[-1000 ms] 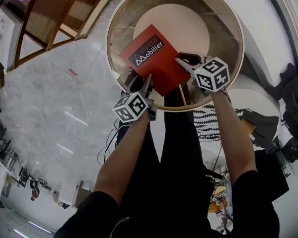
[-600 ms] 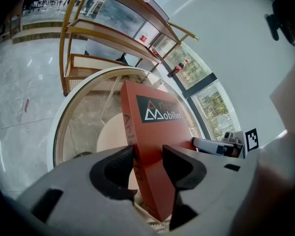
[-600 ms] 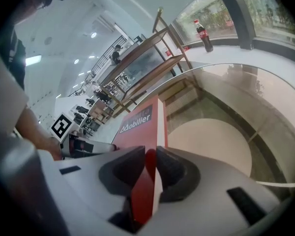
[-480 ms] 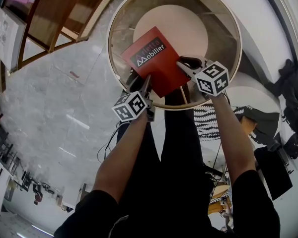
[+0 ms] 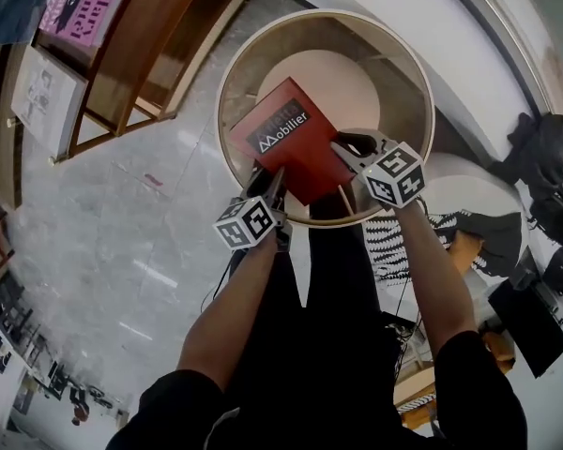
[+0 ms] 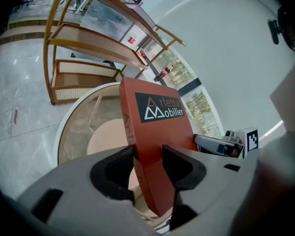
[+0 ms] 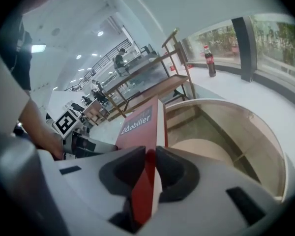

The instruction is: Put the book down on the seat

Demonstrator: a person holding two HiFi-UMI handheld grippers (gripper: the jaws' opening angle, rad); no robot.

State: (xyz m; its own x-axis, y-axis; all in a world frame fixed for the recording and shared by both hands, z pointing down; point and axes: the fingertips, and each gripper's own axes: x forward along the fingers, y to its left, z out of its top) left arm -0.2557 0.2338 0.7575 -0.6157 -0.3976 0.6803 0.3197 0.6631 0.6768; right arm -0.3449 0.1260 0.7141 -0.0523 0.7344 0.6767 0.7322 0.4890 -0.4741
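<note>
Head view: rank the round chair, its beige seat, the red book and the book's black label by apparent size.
Largest: round chair
Next, unranked: beige seat and red book; the book covers part of the seat and is held nearer the camera.
Smallest: black label

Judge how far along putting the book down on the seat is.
Done: the red book is gripped, with the left gripper and right gripper jaws having just been closing on it. In hand: it is held tilted above the round seat. Left: lay it flat on the seat and let go.
</note>
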